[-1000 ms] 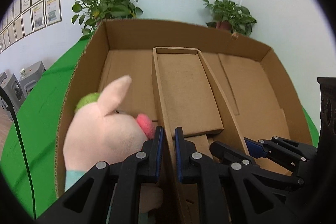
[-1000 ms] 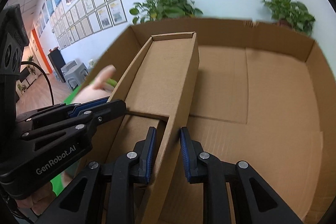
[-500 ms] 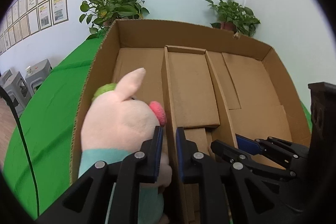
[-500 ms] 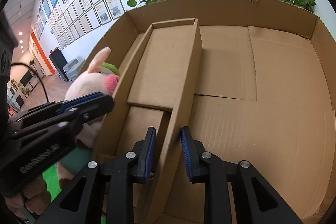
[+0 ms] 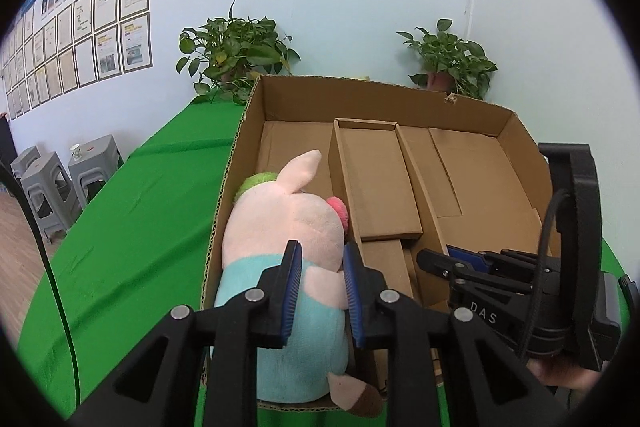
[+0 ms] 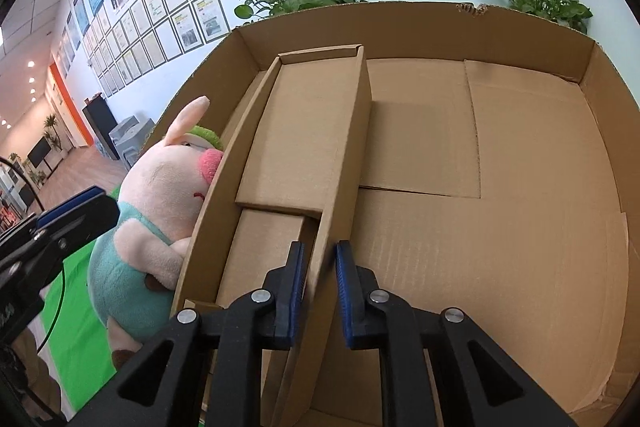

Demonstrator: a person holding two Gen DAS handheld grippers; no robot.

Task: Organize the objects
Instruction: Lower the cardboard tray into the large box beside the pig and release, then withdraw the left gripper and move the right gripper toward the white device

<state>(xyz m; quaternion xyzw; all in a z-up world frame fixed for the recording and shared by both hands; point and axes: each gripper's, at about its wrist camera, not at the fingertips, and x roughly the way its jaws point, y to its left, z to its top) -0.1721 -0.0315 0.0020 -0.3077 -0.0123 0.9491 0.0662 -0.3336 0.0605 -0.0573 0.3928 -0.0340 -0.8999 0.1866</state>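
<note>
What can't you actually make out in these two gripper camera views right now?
- Plush pig face: the left wrist view shows only the back of its head. In the right wrist view the inner tray wall covers part of it.
- Cardboard box near wall: in the right wrist view it is behind the right gripper and cut off by the bottom edge.
- Framed papers: the text is too small in both views.
</note>
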